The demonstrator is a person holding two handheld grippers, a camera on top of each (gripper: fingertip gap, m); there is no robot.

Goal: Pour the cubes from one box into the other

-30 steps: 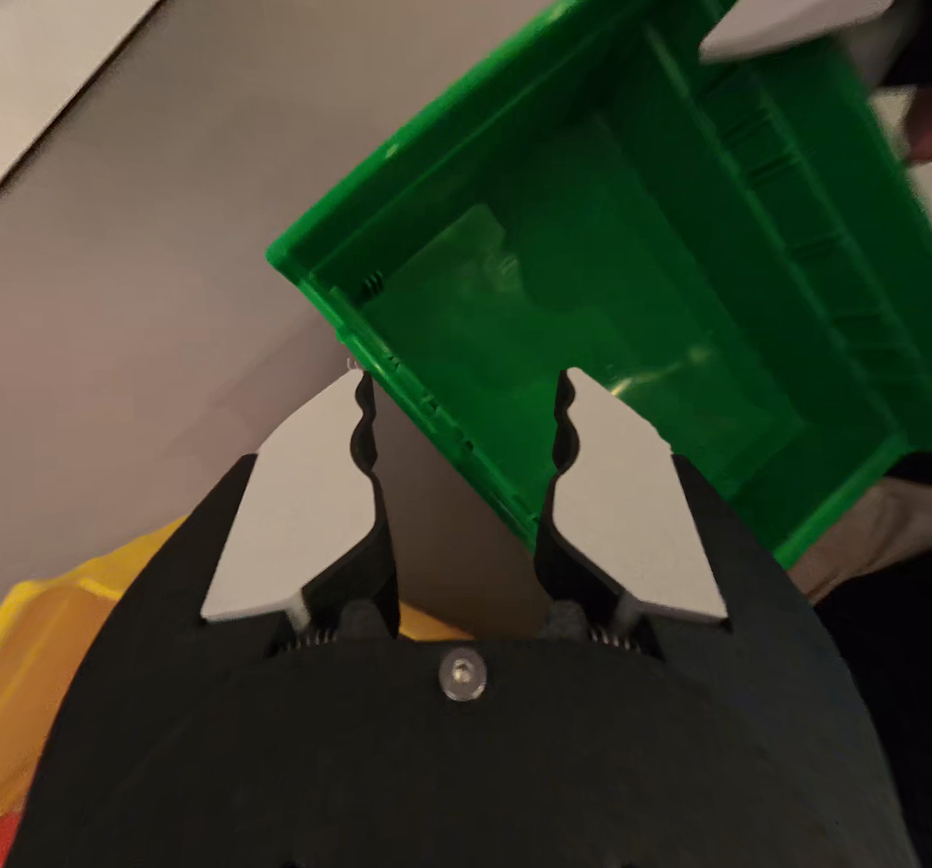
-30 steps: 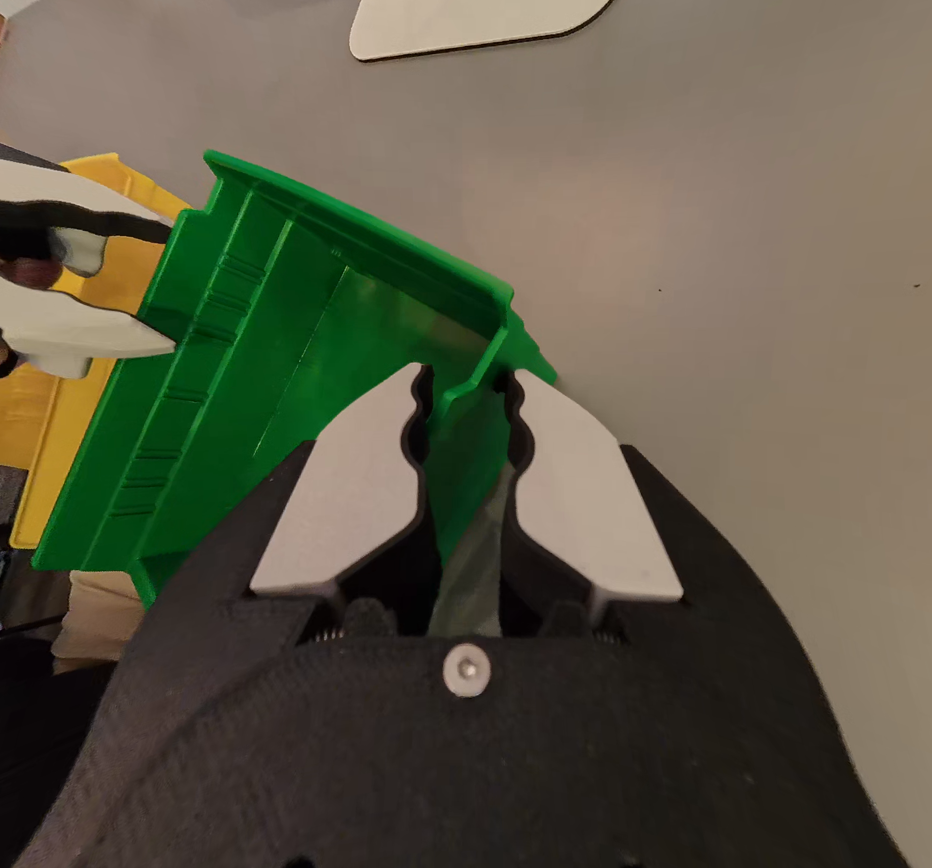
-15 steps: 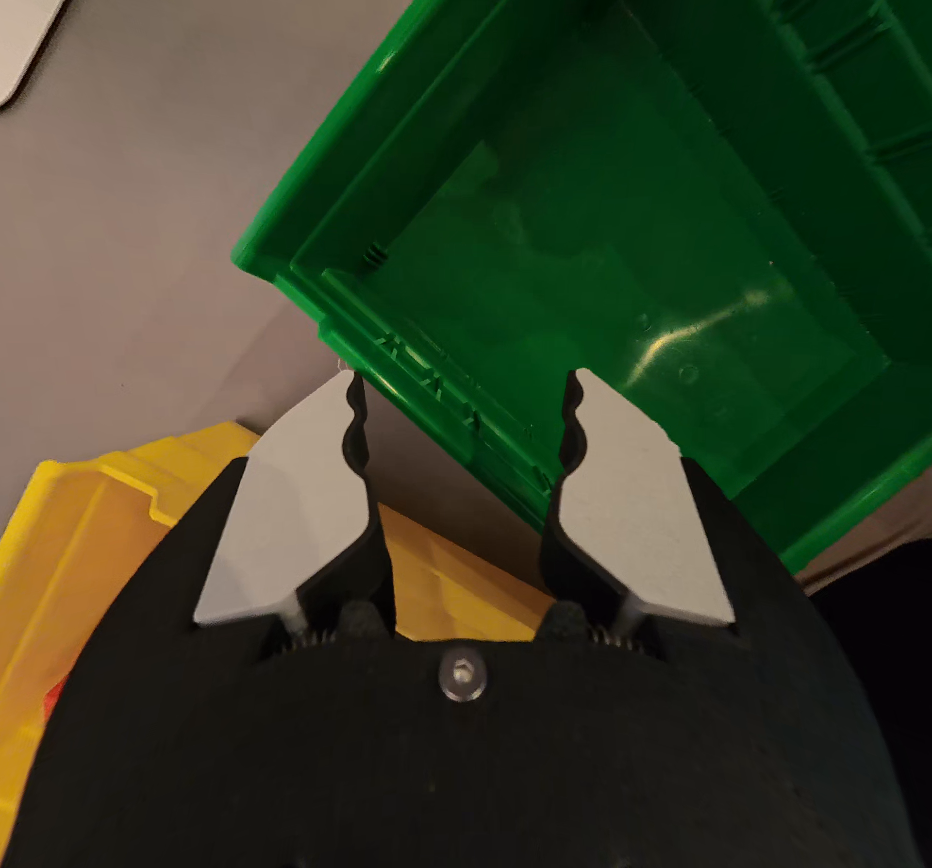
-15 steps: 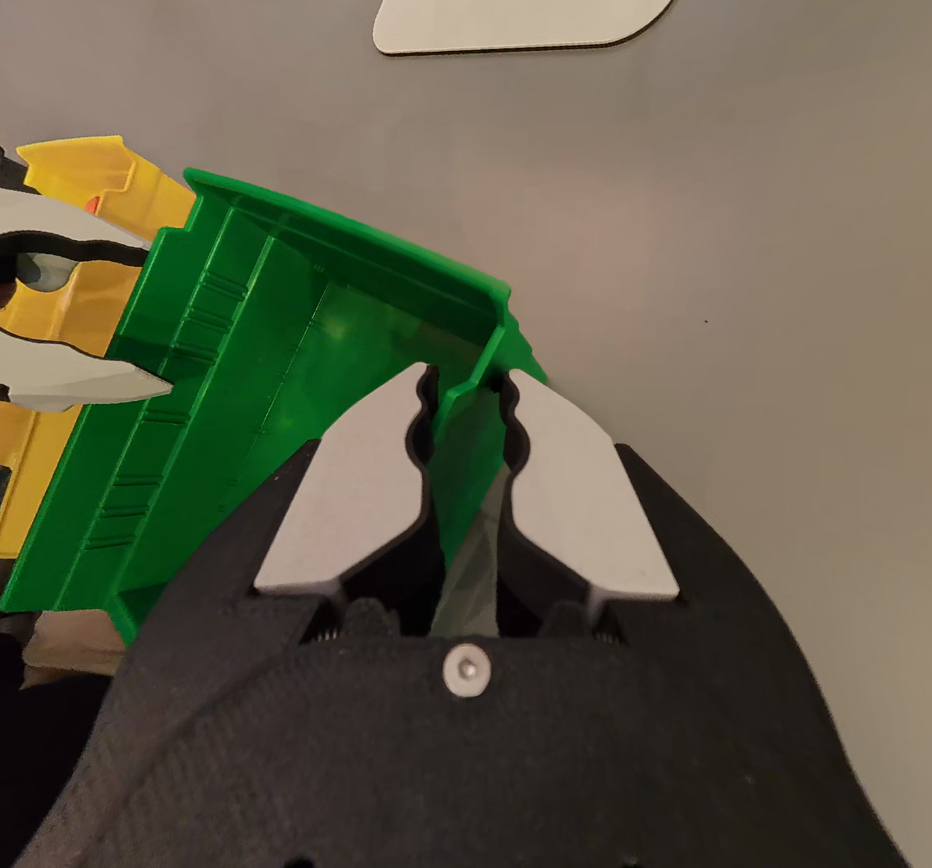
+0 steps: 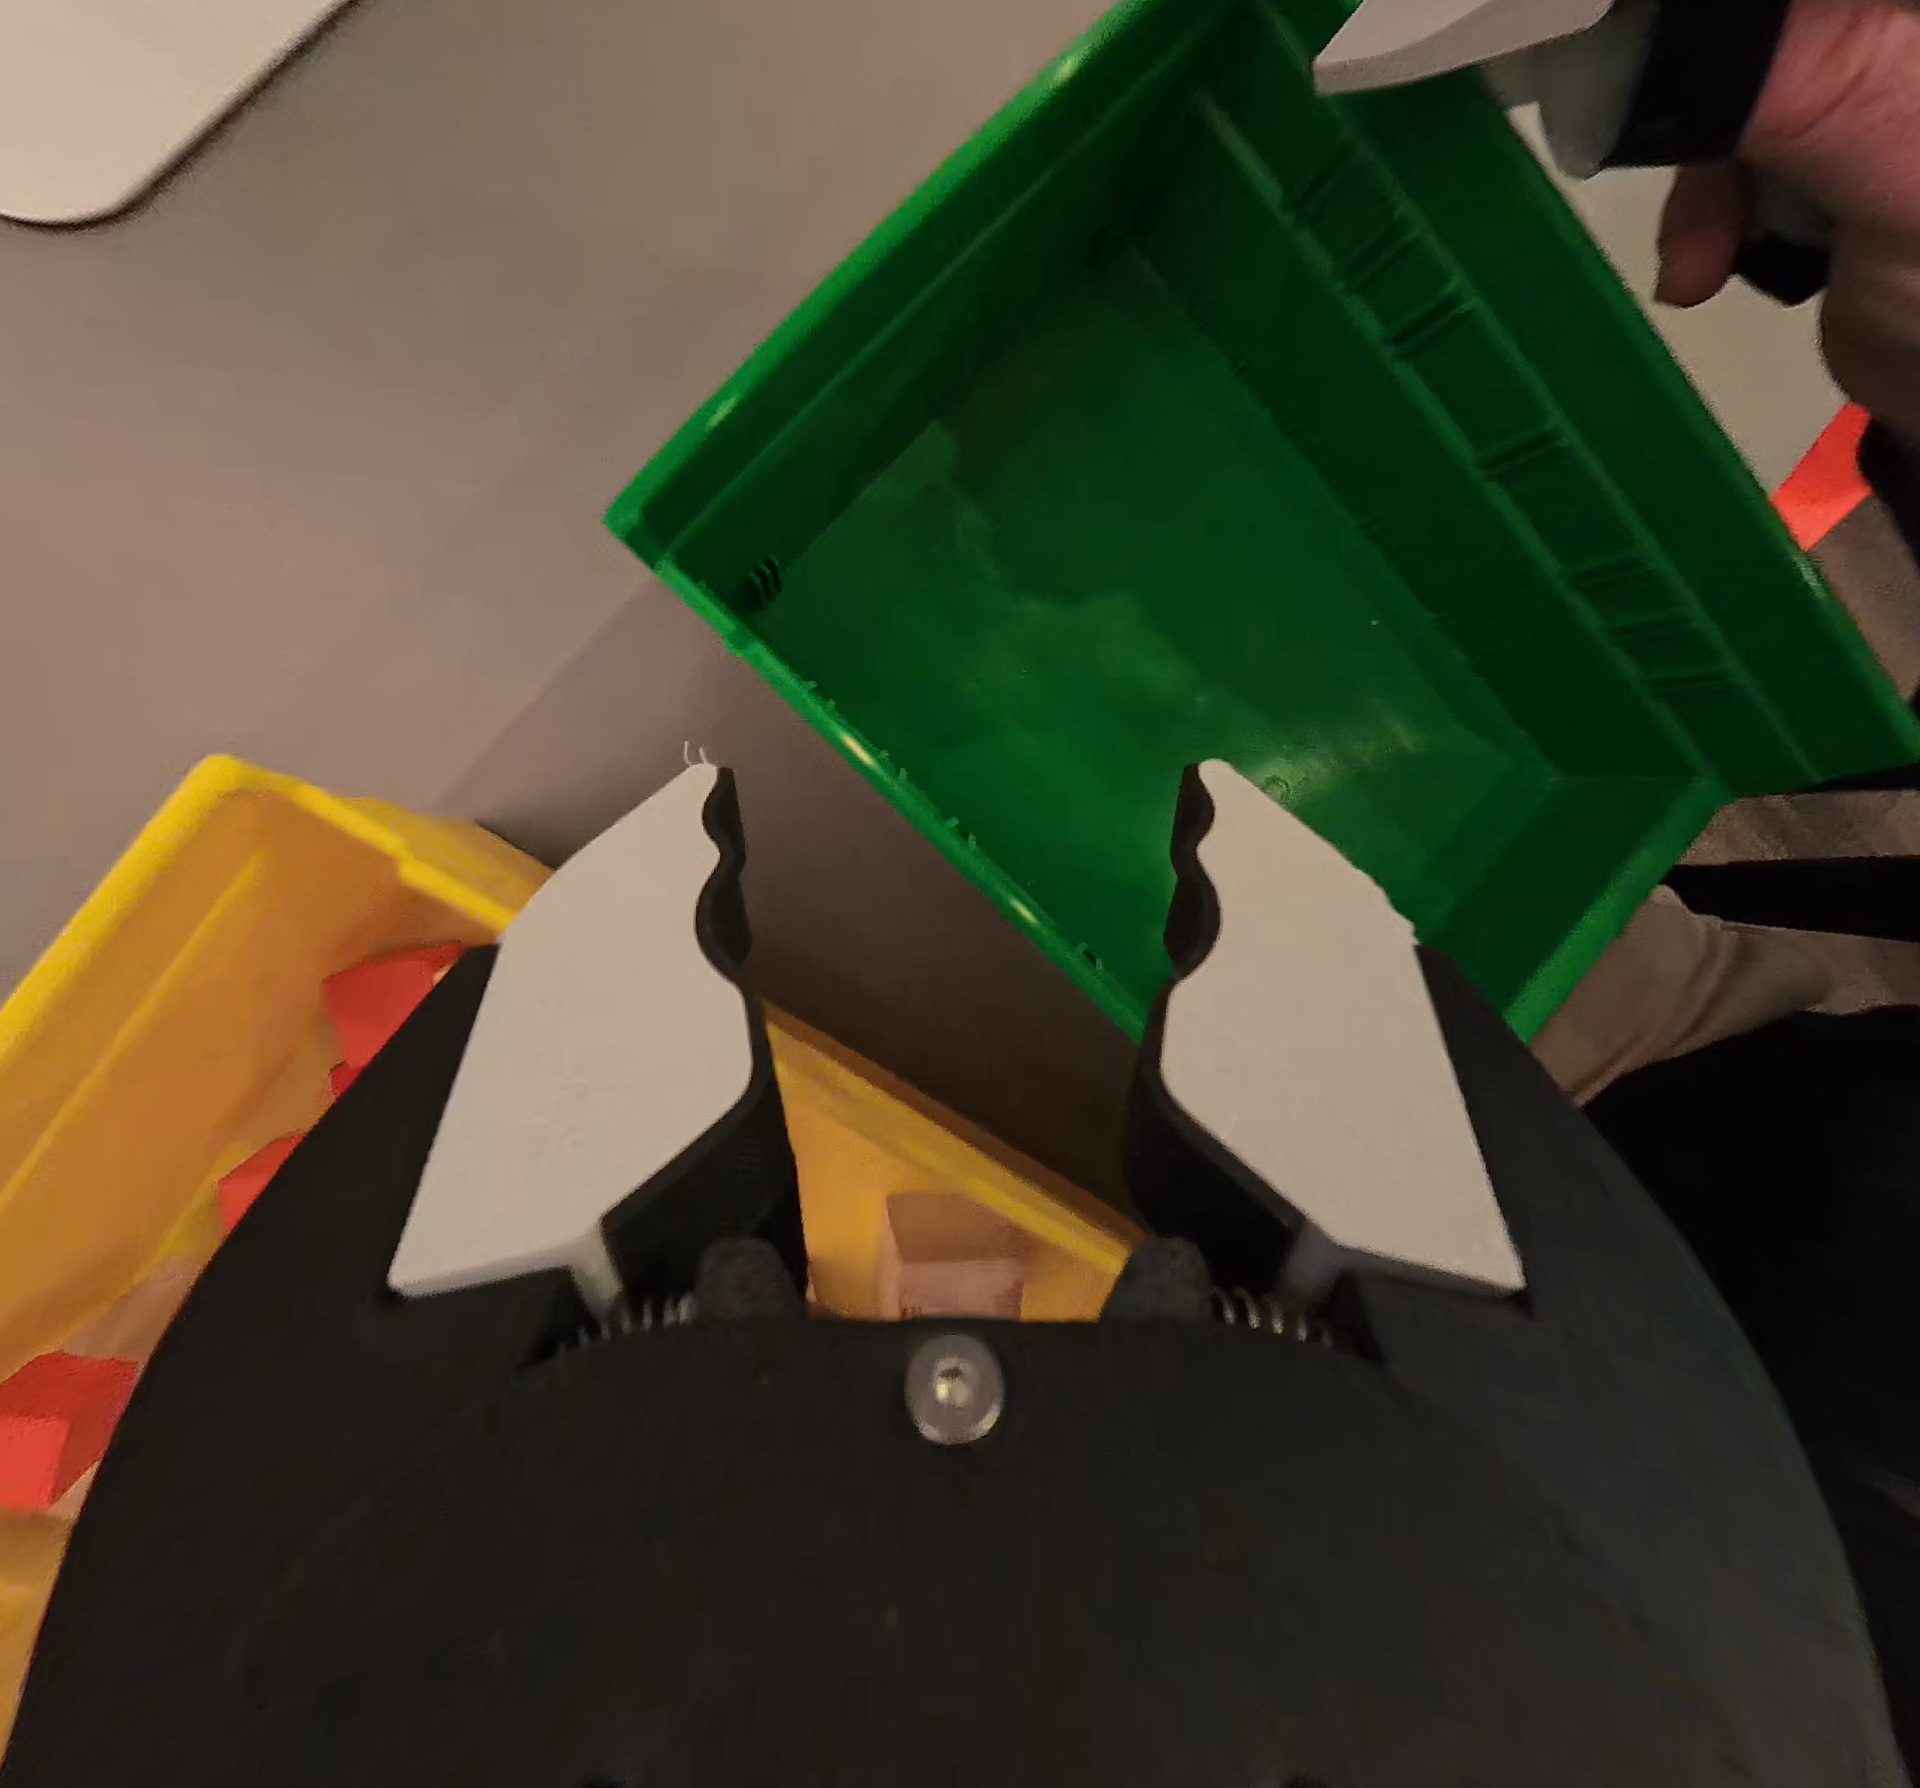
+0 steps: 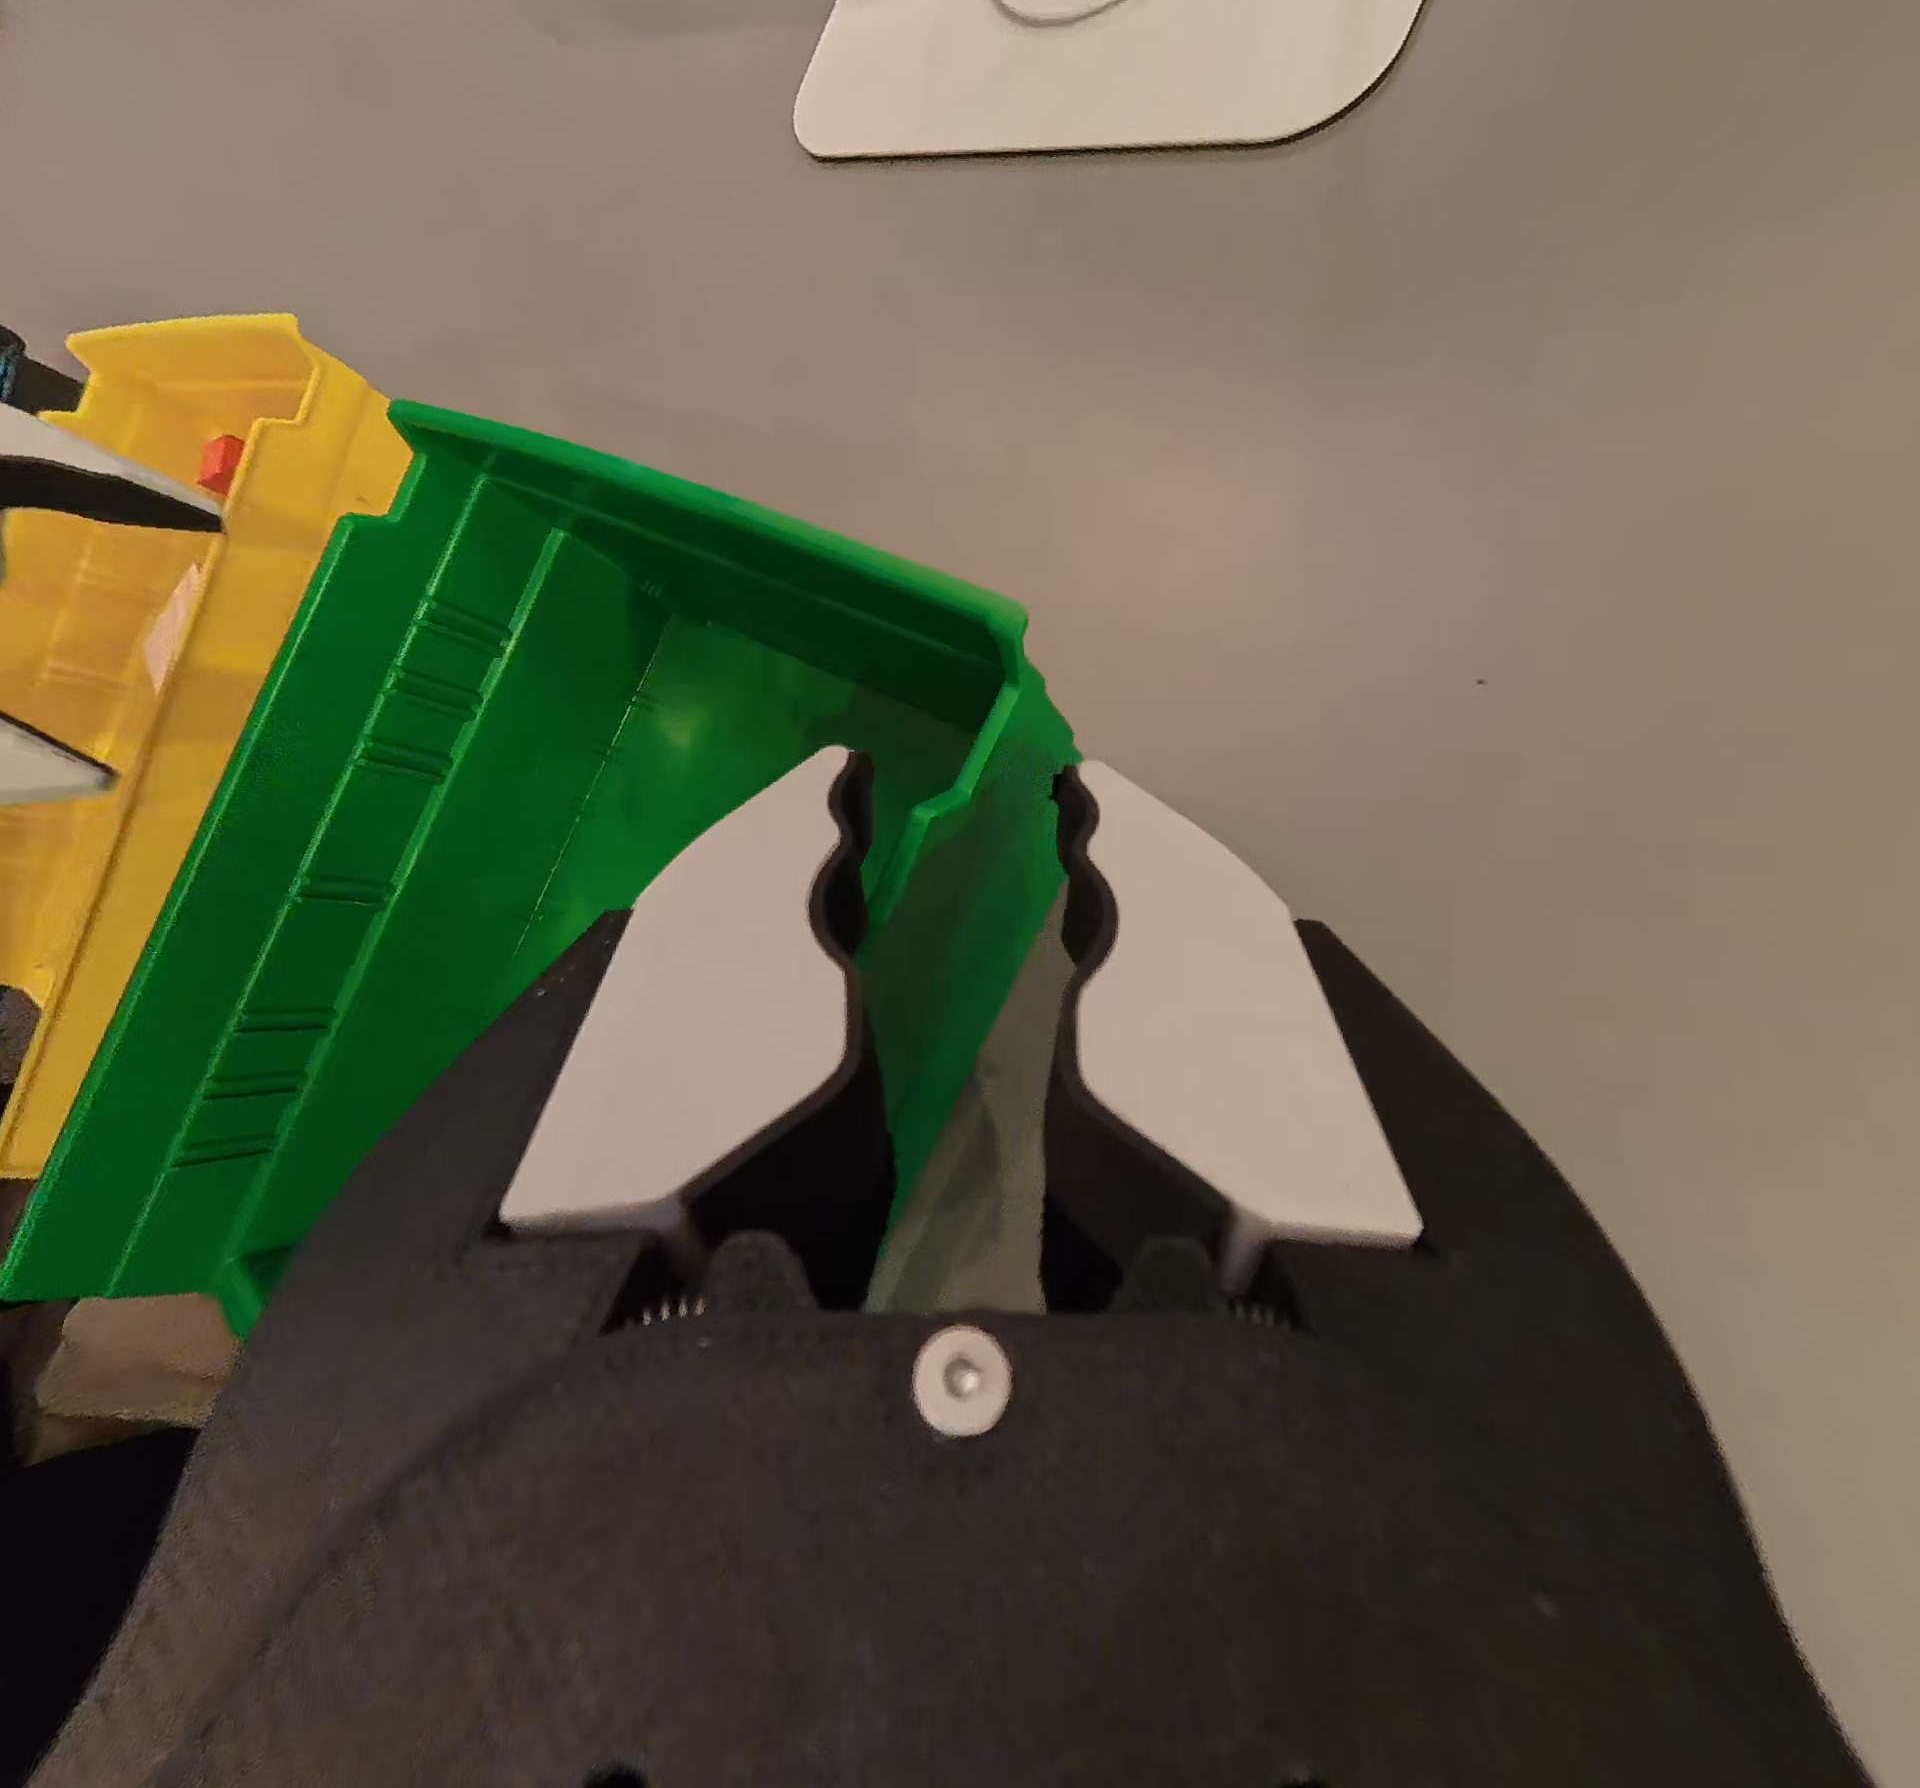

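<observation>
My right gripper has its jaws pinching the end wall of the green box, one finger inside the box and one outside. The box hangs tilted above the grey tabletop, its open side turned toward my left wrist view, and its inside shows bare green plastic with no cubes in it. In that left view my right gripper grips the far upper corner of the box, with a hand wrapped round its handle.

My left gripper has its jaws spread wide and holds nothing; the near wall of the green box crosses just ahead of its right finger.

The yellow box sits on the tabletop below and beside the green one. Red cubes and pale wooden cubes lie inside it. From the right wrist view the yellow box peeks out past the far edge of the green box.

A white mat lies farther off on the tabletop.
</observation>
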